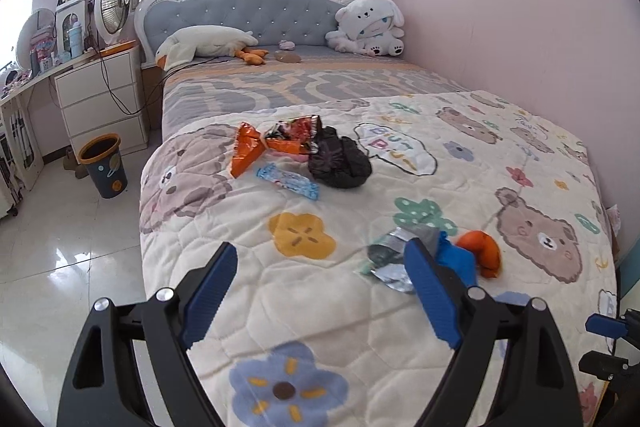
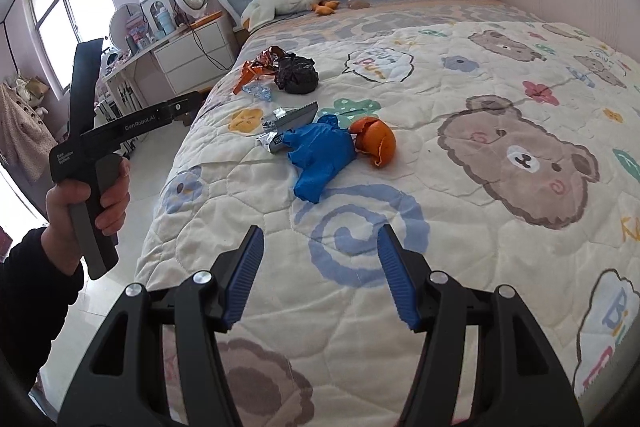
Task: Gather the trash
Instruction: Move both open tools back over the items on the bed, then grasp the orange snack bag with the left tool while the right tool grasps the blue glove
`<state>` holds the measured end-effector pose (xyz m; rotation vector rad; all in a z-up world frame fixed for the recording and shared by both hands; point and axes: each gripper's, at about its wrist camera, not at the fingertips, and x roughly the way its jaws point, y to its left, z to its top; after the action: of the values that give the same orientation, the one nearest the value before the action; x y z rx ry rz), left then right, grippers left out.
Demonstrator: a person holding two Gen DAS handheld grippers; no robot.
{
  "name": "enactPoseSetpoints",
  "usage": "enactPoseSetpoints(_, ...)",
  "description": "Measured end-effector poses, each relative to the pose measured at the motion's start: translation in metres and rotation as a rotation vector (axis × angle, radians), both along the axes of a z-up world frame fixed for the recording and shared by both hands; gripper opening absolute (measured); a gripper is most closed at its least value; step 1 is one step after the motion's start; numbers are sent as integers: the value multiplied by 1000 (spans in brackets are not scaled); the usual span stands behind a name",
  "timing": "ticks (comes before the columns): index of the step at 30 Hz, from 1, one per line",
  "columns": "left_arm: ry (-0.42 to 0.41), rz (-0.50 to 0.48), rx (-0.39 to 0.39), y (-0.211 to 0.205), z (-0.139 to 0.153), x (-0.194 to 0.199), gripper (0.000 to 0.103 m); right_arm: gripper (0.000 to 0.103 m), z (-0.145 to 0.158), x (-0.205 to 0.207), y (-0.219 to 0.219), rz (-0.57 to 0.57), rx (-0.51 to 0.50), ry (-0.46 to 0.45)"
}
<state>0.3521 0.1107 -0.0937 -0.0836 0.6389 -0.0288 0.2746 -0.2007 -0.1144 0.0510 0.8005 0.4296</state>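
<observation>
Pink bedroom, and on the bed quilt (image 2: 460, 75) we see trash: near, a blue glove (image 2: 320, 155), orange peel (image 2: 374, 143) and foil wrapper (image 2: 280, 125); farther, a black bag (image 1: 340, 163). Our left gripper (image 1: 320, 267) is wide and empty, our right gripper (image 2: 320, 251) half open and empty. We think pads may pinch the soft quilt with the thin foil

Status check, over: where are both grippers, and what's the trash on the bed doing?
Left gripper open, empty, over quilt. Right gripper open, empty, short of the blue glove. Wrappers, black bag, orange peel uncollected; bin on floor. Nothing blocking.
</observation>
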Motion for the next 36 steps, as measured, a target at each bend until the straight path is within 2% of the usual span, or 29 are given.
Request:
enactPoseSetpoints(4,3,34,22,24,-4,37,82,56,-11,39,21,11,-9,15)
enactPoseSetpoints(7,5,56,68,40,-7,66,82,57,-16,63,36,12,-28,15)
enactPoseSetpoints(12,15,76,85,62,-12,107,82,60,-29,97,56,29,-67,37)
enactPoseSetpoints(16,24,36,126,63,-17,136,82,62,-37,118,66,43,-80,55)
enactPoseSetpoints(19,45,-28,201,53,-24,159,87,63,-43,132,72,51,-96,64)
enactPoseSetpoints(21,64,-42,277,46,-33,176,87,63,-48,142,77,57,-103,78)
enactPoseSetpoints(25,99,-81,293,41,-43,205,87,62,-54,157,85,75,-107,89)
enactPoseSetpoints(27,101,-108,300,37,-48,215,87,55,-58,163,90,80,-123,96)
enactPoseSetpoints(29,112,-121,288,34,-53,222,79,53,-60,169,91,79,-110,102)
enactPoseSetpoints(30,119,-128,277,33,-56,225,70,50,-61,171,92,79,-105,106)
enactPoseSetpoints(32,116,-133,266,32,-59,229,61,45,-61,172,95,83,-106,111)
enactPoseSetpoints(33,121,-141,254,32,-61,231,48,41,-61,172,96,83,-114,109)
enactPoseSetpoints(35,142,-144,236,34,-68,237,37,36,-62,171,99,77,-128,104)
enactPoseSetpoints(36,151,-143,234,34,-71,239,19,31,-63,172,99,74,-134,106)
